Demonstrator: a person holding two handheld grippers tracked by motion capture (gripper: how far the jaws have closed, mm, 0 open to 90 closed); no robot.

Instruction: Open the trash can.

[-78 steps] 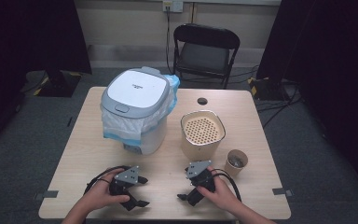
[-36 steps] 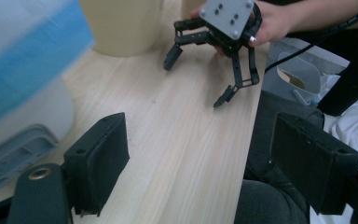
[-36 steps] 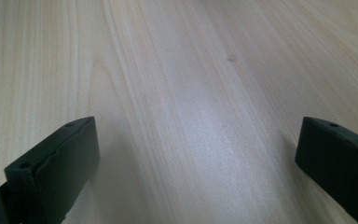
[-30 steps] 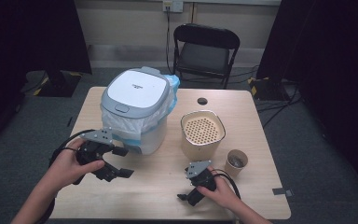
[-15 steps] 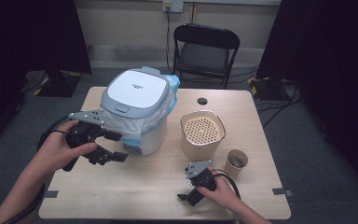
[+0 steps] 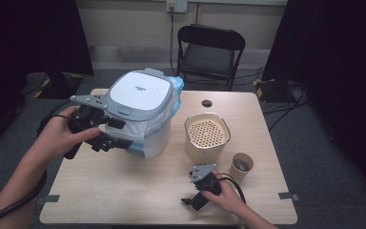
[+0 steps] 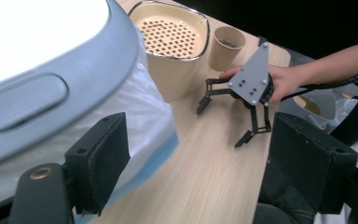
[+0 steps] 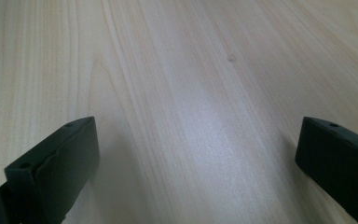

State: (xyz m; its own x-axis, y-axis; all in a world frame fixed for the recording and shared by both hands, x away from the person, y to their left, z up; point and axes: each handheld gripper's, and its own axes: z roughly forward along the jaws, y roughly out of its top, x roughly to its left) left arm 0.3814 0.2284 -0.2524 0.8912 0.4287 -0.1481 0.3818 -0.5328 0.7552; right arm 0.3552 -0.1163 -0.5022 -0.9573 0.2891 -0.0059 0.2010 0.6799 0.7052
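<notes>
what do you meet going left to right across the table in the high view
left tool → white lidded bin with plastic liner → beige perforated container → small brown paper cup

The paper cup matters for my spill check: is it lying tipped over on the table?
No, the paper cup stands upright with its mouth up, on the table beside the perforated beige container.

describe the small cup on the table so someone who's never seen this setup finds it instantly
Start at the big white lidded bin on the wooden table. To its right stands a beige container with a perforated insert. The small brown paper cup sits just right of that: the smallest, darkest vessel, open-topped.
</notes>
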